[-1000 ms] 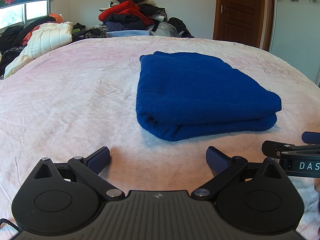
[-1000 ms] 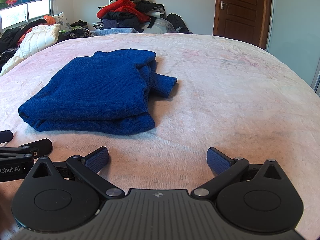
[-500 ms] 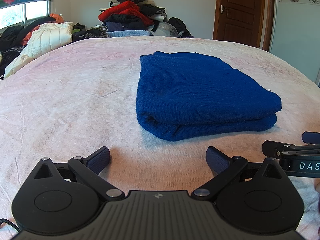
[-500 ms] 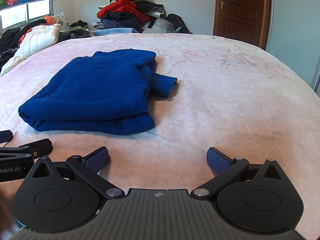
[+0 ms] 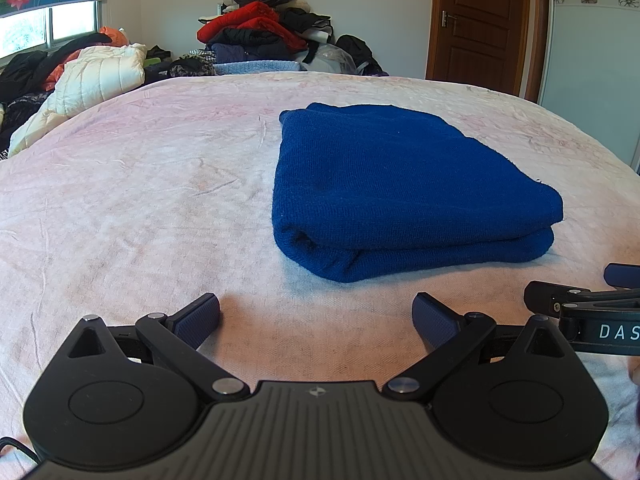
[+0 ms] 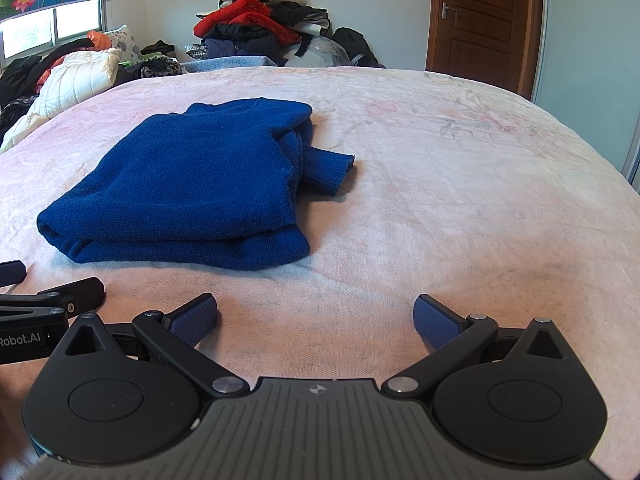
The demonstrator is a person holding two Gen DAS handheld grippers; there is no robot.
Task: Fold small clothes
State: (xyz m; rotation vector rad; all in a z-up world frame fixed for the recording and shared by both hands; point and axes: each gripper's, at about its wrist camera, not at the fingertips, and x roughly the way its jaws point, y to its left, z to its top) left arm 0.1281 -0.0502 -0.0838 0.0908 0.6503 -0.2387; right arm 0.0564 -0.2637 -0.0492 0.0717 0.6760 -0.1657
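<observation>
Blue knit sweater point(image 6: 192, 184) lies folded on the pink bedsheet point(image 5: 120, 200), one cuff point(image 6: 332, 170) protruding; both grippers, left gripper point(image 5: 316, 316) and right gripper point(image 6: 316, 316), spread empty. Tucking that cuff likely comes next.

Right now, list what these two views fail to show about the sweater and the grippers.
- Blue sweater: its cuff side is hidden behind its own bulk in the left wrist view; the cuff shows only in the right wrist view.
- Right hand-held gripper: cut off by the frame's right edge there.
- Left hand-held gripper: cut off by the left edge in the right wrist view.
</observation>
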